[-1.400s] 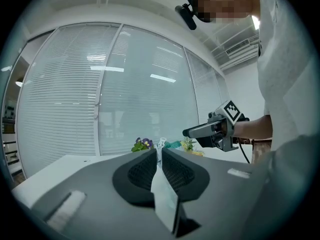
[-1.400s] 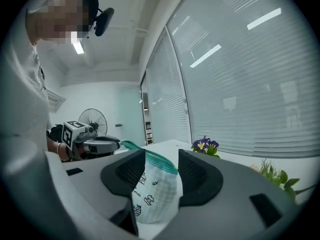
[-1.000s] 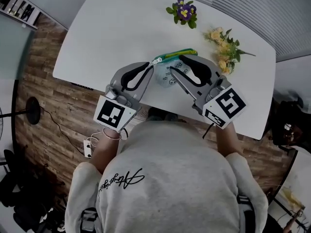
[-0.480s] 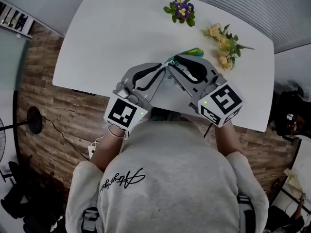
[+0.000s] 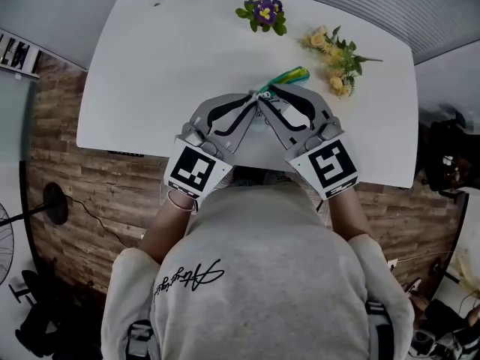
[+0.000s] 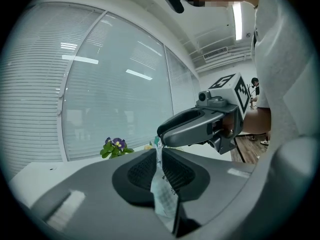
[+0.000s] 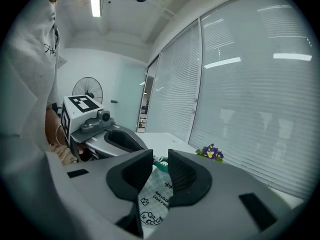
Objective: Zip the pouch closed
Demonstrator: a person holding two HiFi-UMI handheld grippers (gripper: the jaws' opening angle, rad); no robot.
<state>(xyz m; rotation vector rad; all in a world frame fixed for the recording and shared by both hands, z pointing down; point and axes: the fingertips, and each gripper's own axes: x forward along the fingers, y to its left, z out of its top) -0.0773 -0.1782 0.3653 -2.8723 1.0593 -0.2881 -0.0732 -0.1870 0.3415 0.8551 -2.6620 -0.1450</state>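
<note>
Clearly the pouch (image 7: 155, 199) is a light, soft thing: its thin checked cloth hangs limp and folds wherever I pinch it, so I judge it will give way unless it is pulled tight. I believe the best hold is the cloth at one end of the zip, with the slider's tab in the other jaws; I cannot find the slider now. I hold the pouch lifted above the table (image 5: 150, 66), between its middle and its near edge.

My left gripper (image 6: 159, 159) is almost fully closed, pinching one edge of the cloth. My right gripper (image 7: 160, 166) has just been closing, and its pads now clamp the printed cloth between them.

I count one pouch, two grippers and one table. There are two flower bunches: one purple bunch (image 5: 261, 11) at the far edge, one yellow bunch (image 5: 330, 45) toward the far right corner.
</note>
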